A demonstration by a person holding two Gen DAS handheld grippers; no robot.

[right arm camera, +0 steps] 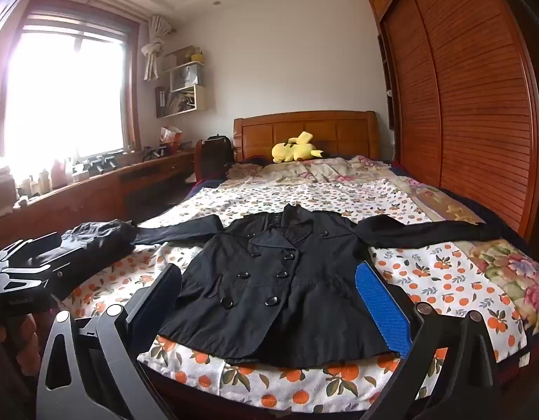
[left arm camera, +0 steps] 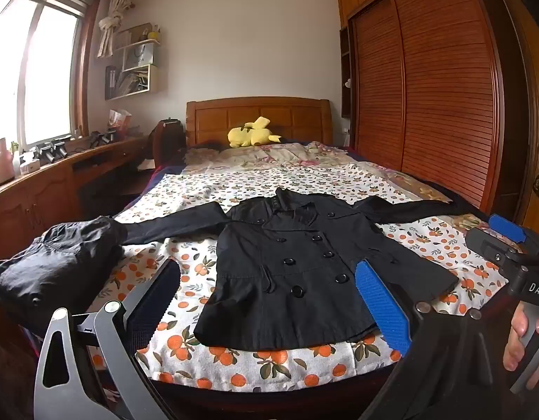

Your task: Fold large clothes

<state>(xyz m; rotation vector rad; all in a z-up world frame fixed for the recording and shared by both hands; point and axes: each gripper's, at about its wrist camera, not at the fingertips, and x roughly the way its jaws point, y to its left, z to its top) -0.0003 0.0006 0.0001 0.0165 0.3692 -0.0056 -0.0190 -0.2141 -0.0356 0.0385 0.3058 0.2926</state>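
Across the foot of the bed (left arm camera: 255,367), on the orange-print sheet, a black double-breasted coat (left arm camera: 297,273) lies flat and face up, its collar toward the headboard and its hem toward both grippers, so its long axis runs straight away from them. Its sleeves are spread sideways, the left sleeve (left arm camera: 178,224) reaching toward a bundle of dark clothing (left arm camera: 52,266) at the bed's left edge, the right sleeve (right arm camera: 423,231) stretching toward the wardrobe side. Both tongs hover short of the hem with jaws spread wide and nothing between the pads: the left gripper (left arm camera: 266,315) frames the coat's lower half, and the right gripper (right arm camera: 269,315) does the same from slightly further right, held by a hand (left arm camera: 521,339) seen in the left wrist view. Neither touches the cloth. Judging by the layout, the left gripper sits nearer the left sleeve and hem corner, the right one nearer the right sleeve, so a first fold would likely bring each sleeve inward across the buttoned front. A yellow plush toy (left arm camera: 252,133) rests well apart by the headboard.
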